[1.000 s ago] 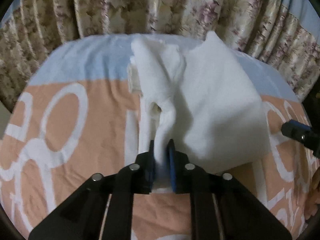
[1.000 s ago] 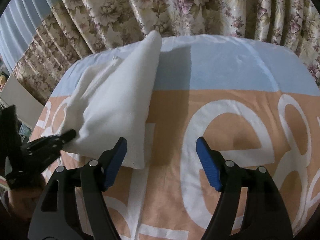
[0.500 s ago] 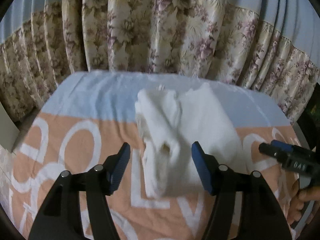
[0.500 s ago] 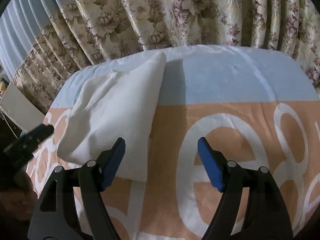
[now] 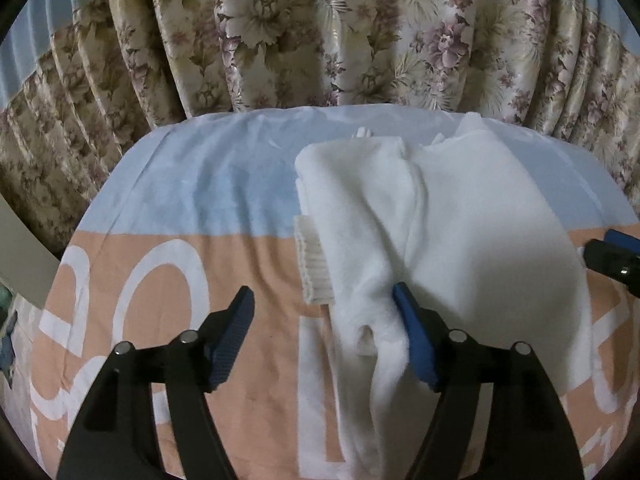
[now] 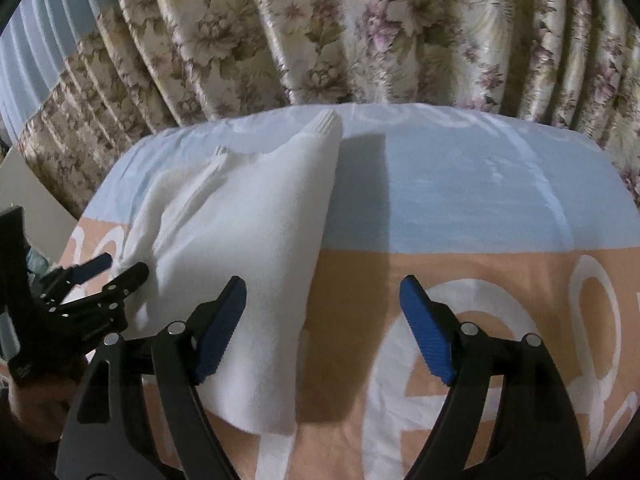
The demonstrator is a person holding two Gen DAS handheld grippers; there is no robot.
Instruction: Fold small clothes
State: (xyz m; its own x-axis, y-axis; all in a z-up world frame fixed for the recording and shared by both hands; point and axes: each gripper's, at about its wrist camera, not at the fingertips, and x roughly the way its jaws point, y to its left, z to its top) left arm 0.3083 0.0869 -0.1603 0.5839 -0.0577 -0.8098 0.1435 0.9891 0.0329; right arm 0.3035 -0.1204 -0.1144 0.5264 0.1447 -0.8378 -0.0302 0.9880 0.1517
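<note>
Left wrist cam: left gripper point(image 5: 322, 322) has its jaws spread wide, nothing pinched. Its left blue pad point(image 5: 232, 336) sits over bare bedsheet point(image 5: 208, 200), the right pad is pressed up against the white garment point(image 5: 460, 240), which bunches around it. Garment is a small white top, partly folded, lying on the sheet across the blue/orange border. A ribbed cuff point(image 5: 314, 268) pokes out on its left side, and a loose flap trails down btwn the fingers toward the cam. Far right edge you can see the tip of the right gripper point(image 5: 612, 256) just beside the garment; can't tell from here if it touches.

Right wrist cam: right gripper point(image 6: 322, 314) is also wide open and holding nothing. Its left pad sits over the garment's right edge, right pad over the orange sheet w/ white lettering. The garment's far corner sticks up in a point. Flowery curtains point(image 6: 360, 32) hang behind the bed in both views.
</note>
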